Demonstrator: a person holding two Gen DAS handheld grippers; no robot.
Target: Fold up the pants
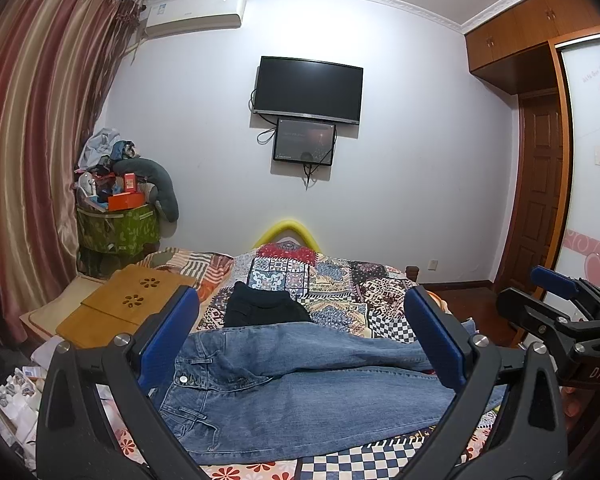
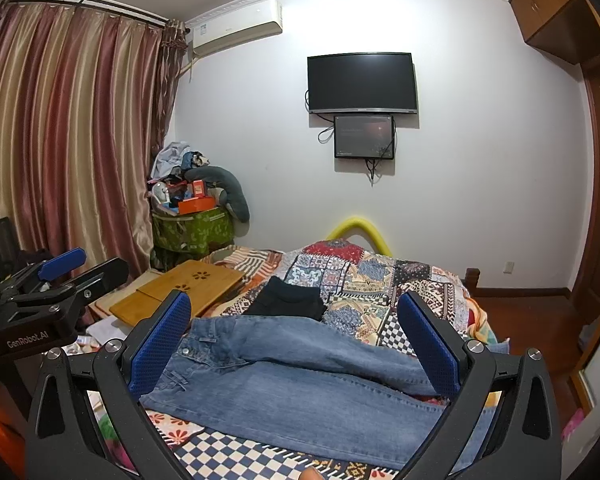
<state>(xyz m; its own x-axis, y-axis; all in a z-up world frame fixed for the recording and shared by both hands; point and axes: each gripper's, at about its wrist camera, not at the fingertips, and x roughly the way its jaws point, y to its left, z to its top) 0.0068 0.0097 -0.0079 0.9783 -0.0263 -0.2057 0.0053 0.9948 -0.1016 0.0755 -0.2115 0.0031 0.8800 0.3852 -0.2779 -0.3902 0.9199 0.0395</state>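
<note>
Blue jeans (image 1: 300,392) lie flat across the near end of the bed, waist to the left, legs running right; they also show in the right wrist view (image 2: 300,388). My left gripper (image 1: 300,340) is open and empty, held above the jeans. My right gripper (image 2: 296,344) is open and empty too, above the jeans; it also shows at the right edge of the left wrist view (image 1: 556,300). The left gripper shows at the left of the right wrist view (image 2: 80,268). A folded black garment (image 1: 264,308) lies just beyond the jeans.
The bed has a patchwork quilt (image 1: 340,280). A bamboo lap tray (image 1: 128,304) lies at its left side. A cluttered green bin (image 1: 116,224) stands by the curtain. A TV (image 1: 308,90) hangs on the far wall; wardrobe and door stand at right.
</note>
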